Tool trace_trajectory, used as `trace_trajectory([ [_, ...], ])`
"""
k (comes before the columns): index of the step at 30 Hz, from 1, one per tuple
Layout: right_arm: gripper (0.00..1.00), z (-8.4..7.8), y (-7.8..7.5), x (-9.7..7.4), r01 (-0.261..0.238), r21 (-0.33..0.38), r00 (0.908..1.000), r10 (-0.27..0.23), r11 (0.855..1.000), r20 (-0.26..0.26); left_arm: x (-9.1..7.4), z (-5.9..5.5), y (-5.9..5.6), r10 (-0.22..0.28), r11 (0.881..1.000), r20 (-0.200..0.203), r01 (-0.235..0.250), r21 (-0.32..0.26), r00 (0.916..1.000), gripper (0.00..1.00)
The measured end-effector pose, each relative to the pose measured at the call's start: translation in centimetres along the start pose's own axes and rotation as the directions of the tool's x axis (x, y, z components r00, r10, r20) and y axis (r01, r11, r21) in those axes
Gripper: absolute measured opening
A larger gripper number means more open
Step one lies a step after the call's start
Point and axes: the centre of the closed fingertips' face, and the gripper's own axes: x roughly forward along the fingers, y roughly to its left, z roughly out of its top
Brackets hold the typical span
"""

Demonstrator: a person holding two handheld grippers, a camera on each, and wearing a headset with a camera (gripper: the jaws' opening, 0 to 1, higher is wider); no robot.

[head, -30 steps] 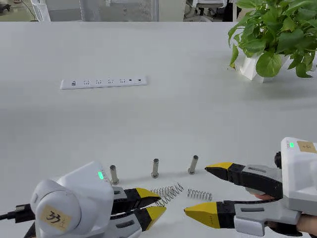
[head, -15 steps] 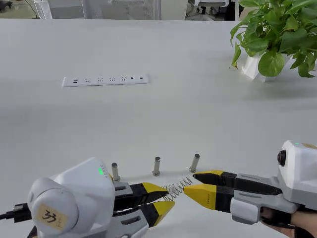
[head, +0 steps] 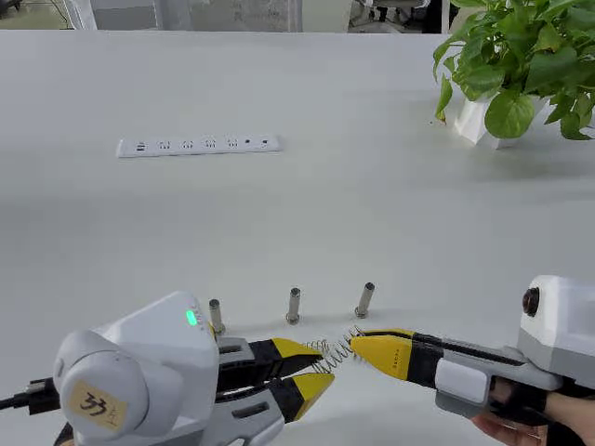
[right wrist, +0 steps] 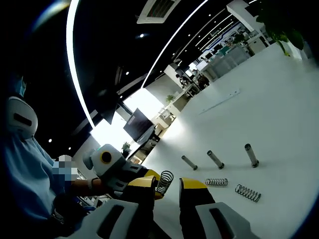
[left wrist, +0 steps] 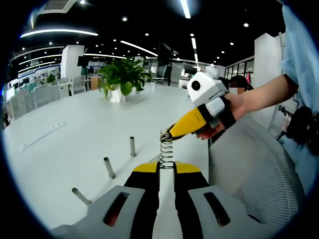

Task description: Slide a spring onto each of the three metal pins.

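Three upright metal pins (head: 216,316) (head: 294,305) (head: 364,299) stand in a row on the white table, all bare. In front of them a spring (head: 330,353) hangs in the air between both grippers. My left gripper (head: 311,367) is shut on its near end, seen clearly in the left gripper view (left wrist: 166,167) with the spring (left wrist: 166,147) rising from the jaws. My right gripper (head: 358,342) comes in from the right, shut on the spring's other end (right wrist: 164,179). Two more springs (right wrist: 217,182) (right wrist: 248,192) lie on the table near the pins (right wrist: 215,159).
A white power strip (head: 198,146) lies farther back on the left. A potted plant (head: 516,70) stands at the back right corner. The white table (head: 372,204) stretches bare between them. A person's hand (left wrist: 219,117) holds the right gripper.
My right gripper has moved left from a wide-open stance and closed on the free end of the spring held by my left gripper. The spring now spans between both.
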Motion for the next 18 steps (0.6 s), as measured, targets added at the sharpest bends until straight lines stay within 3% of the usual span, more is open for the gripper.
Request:
trace_trajectory([
  [5,0.1,0.38,-0.03,-0.07,-0.007,0.031,0.9995,0.006,0.999,0.03,0.04,-0.05,-0.03,-0.001,1.0,-0.003,0.001,0.001,1.0,0.06],
  [12,0.07,0.32,-0.12,-0.17,0.002,0.015,0.9999,-0.002,1.0,0.014,0.15,-0.26,-0.15,-0.006,1.0,-0.011,0.006,0.004,0.9999,0.06],
  [15,0.07,0.36,-0.1,-0.14,0.018,-0.021,0.9998,-0.018,1.0,0.006,0.2,-0.37,-0.14,-0.005,1.0,-0.014,0.005,-0.003,0.9999,0.06],
  [18,0.07,0.19,0.01,0.07,0.045,-0.104,0.9987,-0.047,0.994,-0.018,0.26,-0.62,-0.14,-0.002,1.0,-0.028,0.001,-0.005,0.9996,0.06],
])
